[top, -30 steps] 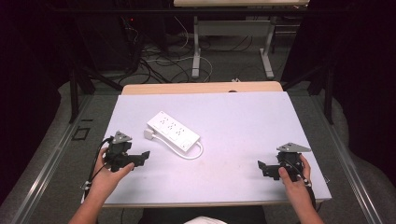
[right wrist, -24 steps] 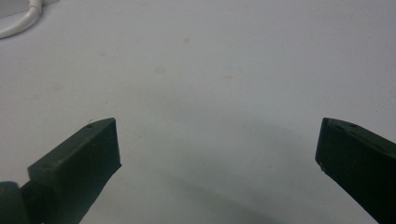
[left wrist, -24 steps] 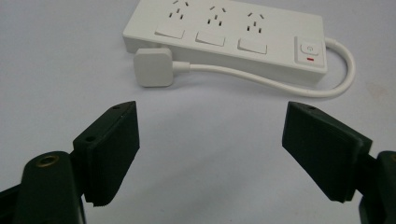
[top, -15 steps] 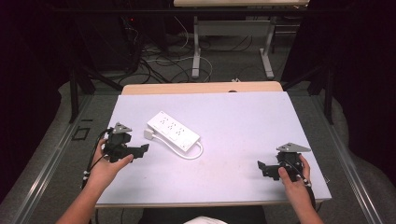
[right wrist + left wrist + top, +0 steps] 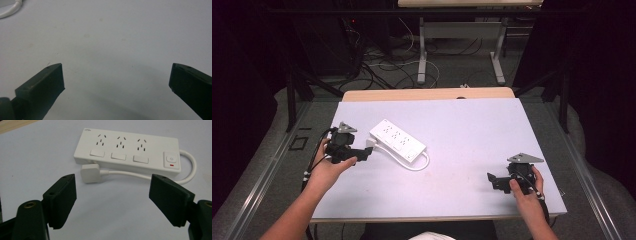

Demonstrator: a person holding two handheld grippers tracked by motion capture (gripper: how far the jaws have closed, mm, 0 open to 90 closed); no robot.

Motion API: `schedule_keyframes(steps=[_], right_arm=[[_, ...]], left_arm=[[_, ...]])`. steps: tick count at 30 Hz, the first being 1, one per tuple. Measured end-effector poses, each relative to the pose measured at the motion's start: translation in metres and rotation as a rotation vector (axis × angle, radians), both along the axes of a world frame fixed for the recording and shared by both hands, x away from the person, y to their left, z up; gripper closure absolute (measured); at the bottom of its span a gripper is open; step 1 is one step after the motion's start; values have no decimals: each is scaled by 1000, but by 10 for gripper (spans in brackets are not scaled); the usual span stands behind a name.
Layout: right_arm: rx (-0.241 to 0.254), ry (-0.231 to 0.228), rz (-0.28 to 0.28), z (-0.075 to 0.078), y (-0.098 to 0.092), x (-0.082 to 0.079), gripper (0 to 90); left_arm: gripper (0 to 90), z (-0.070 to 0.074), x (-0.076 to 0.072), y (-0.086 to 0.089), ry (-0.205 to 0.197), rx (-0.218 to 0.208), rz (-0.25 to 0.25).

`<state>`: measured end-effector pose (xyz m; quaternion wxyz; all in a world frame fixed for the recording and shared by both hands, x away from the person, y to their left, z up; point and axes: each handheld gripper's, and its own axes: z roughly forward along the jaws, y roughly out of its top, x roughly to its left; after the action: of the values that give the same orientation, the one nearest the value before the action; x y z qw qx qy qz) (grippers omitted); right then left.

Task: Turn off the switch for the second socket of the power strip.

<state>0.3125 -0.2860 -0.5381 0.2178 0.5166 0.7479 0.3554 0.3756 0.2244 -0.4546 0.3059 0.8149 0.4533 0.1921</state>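
Left tool (image 5: 112,195), jaws parted and empty, is seen facing the plug (image 5: 90,173) beside the power strip (image 5: 130,152) on the tabletop (image 5: 472,130); socket detail is lost from above. Right tool (image 5: 115,82) is held agape over bare surface.

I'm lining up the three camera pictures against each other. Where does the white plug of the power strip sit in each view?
High view: the plug lies left of centre, against the power strip, just off the left gripper.
Left gripper view: upper middle, beyond the open jaws.
Right gripper view: not in it.
Shared landmark: the white cable.
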Motion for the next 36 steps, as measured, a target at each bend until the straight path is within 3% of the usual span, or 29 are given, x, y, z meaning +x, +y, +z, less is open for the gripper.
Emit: schedule_keyframes(steps=[30, 31, 36], right_arm=[[1, 8, 12, -1, -1, 1, 0], [1, 8, 13, -1, -1, 1, 0], [2, 10, 12, -2, -1, 1, 0]], left_arm=[[320, 15, 39, -20, 51, -7, 39], [323, 17, 41, -19, 69, -6, 33], [338, 19, 48, -22, 59, -18, 41]])
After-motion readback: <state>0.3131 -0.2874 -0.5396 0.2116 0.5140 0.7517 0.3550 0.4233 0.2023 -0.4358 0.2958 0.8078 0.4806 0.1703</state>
